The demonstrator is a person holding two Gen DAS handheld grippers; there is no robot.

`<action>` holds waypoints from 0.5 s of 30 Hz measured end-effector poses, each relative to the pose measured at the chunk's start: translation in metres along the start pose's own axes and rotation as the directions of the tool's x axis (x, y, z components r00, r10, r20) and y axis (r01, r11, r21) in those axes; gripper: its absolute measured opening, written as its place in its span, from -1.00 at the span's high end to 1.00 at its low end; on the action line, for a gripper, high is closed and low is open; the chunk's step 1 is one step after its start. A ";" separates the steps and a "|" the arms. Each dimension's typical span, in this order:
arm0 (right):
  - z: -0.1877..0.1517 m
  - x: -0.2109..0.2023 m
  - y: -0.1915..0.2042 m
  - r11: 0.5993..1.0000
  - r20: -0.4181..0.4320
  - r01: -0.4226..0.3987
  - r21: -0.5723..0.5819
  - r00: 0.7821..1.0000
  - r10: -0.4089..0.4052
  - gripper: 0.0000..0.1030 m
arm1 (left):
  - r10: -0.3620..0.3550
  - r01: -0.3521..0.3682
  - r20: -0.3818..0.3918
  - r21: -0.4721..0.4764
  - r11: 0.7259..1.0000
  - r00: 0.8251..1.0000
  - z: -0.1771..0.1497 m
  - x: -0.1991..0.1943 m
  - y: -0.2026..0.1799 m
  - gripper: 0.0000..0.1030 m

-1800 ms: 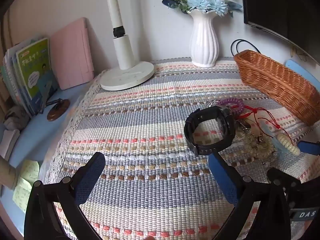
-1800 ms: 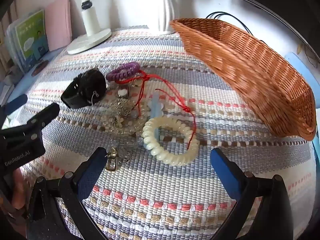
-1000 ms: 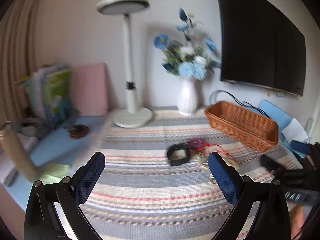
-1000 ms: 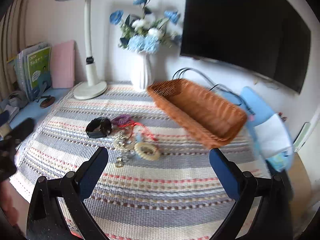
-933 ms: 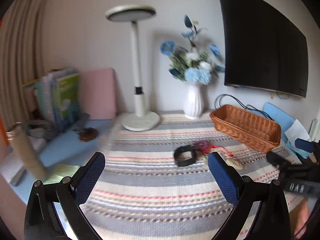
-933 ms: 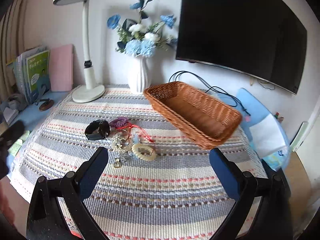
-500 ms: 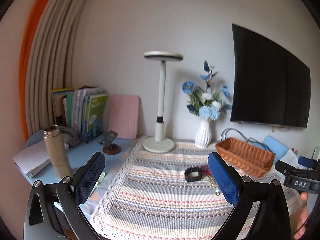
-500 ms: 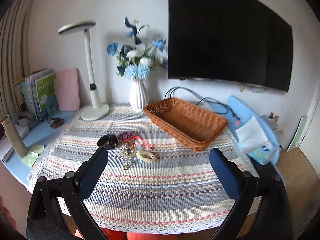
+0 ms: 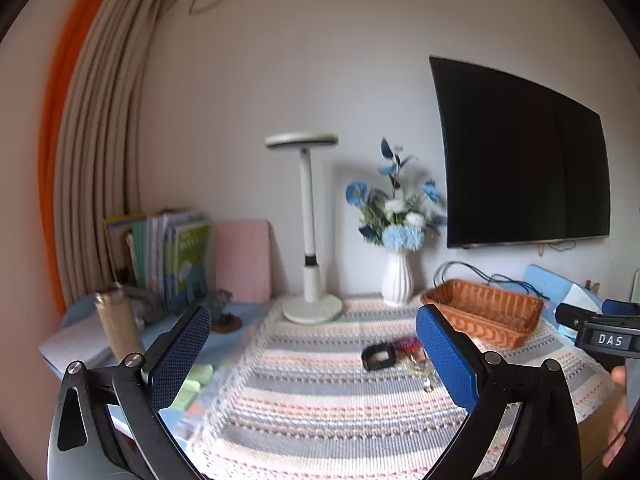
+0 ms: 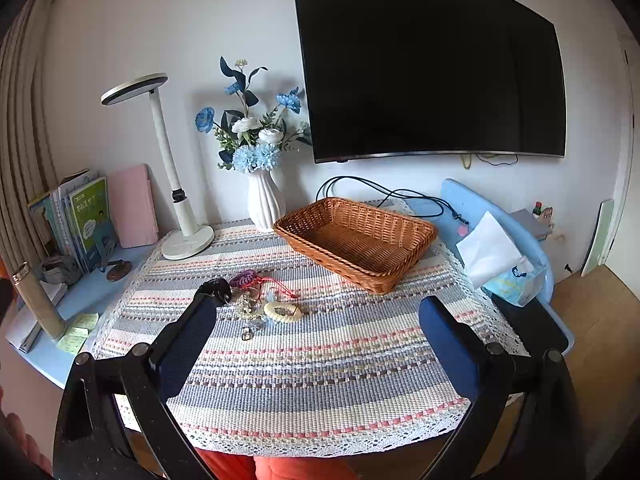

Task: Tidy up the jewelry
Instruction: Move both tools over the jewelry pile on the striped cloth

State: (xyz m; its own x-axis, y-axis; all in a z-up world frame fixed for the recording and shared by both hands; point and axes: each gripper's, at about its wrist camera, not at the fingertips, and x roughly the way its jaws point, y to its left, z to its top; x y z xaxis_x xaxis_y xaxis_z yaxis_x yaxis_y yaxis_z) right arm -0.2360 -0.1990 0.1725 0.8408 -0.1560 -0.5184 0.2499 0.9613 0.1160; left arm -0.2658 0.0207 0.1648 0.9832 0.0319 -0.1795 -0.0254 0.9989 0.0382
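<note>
A small heap of jewelry lies on the striped cloth: a black watch point(image 10: 215, 289) point(image 9: 378, 356), a purple coil band point(image 10: 242, 279), a red cord point(image 10: 280, 286), a cream bead bracelet point(image 10: 282, 312) and some pale chains point(image 10: 246, 306). A woven basket point(image 10: 357, 238) point(image 9: 481, 311) stands behind it to the right, with nothing in it. My left gripper point(image 9: 314, 354) is open and far back from the table. My right gripper point(image 10: 318, 338) is open too, held high in front of the table edge. Neither holds anything.
A white desk lamp point(image 10: 176, 184), a white vase of blue flowers point(image 10: 264, 200), books point(image 10: 86, 220) and a pink case point(image 10: 132, 206) line the back. A steel bottle point(image 10: 38, 302) stands at far left, a tissue pack point(image 10: 498, 260) at right. A dark screen point(image 10: 432, 68) hangs on the wall.
Both grippers have pulled well back and up from the jewelry; the table now looks small and distant. Both stay open and the jewelry has not moved.
</note>
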 end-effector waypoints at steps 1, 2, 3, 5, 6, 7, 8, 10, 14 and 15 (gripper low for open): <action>-0.001 0.002 -0.001 1.000 -0.001 0.007 -0.004 1.000 -0.007 -0.98 | -0.010 0.009 -0.028 -0.013 1.000 1.000 -0.002 0.007 0.003 -0.99; -0.002 0.005 0.000 1.000 -0.003 0.015 -0.008 1.000 -0.015 -0.98 | -0.027 0.024 -0.076 -0.031 0.999 0.997 -0.004 0.018 0.006 -0.99; -0.003 0.009 -0.001 1.000 -0.008 0.023 -0.013 1.000 -0.023 -0.98 | -0.044 0.039 -0.108 -0.047 0.998 0.993 -0.007 0.025 0.010 -0.99; -0.005 0.018 0.000 0.999 -0.019 0.031 -0.020 0.999 -0.032 -0.98 | -0.061 0.047 -0.157 -0.091 0.995 0.986 -0.013 0.044 0.017 -0.99; -0.007 0.024 -0.001 0.999 -0.028 0.034 -0.025 0.999 -0.034 -0.98 | -0.053 0.036 -0.180 -0.096 0.995 0.982 -0.016 0.055 0.018 -0.99; -0.009 0.031 -0.001 0.999 -0.042 0.036 -0.032 0.998 -0.038 -0.98 | -0.052 0.035 -0.191 -0.093 0.995 0.980 -0.019 0.061 0.020 -0.99; -0.011 0.038 -0.002 0.999 -0.055 0.037 -0.036 0.998 -0.038 -0.98 | -0.047 0.030 -0.210 -0.082 0.996 0.976 -0.024 0.071 0.019 -0.99; -0.016 0.053 -0.003 0.999 -0.076 0.035 -0.042 0.996 -0.038 -0.98 | -0.035 0.024 -0.231 -0.050 0.998 0.972 -0.030 0.086 0.016 -0.99; -0.024 0.083 -0.002 0.998 -0.126 0.019 -0.055 0.992 -0.026 -0.98 | -0.035 0.043 -0.260 0.028 0.999 0.965 -0.043 0.115 0.003 -0.99; -0.027 0.090 -0.001 0.998 -0.141 0.015 -0.064 0.990 -0.024 -0.98 | -0.052 0.067 -0.283 0.044 0.997 0.958 -0.048 0.125 -0.001 -0.99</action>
State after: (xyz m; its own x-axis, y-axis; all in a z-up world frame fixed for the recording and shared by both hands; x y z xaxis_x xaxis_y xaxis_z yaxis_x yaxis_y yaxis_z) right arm -0.1736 -0.2081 0.1031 0.7581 -0.1454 -0.6357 0.2312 0.9714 0.0534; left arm -0.1512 0.0257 0.0956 0.8921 -0.0123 -0.4517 0.0490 0.9964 0.0696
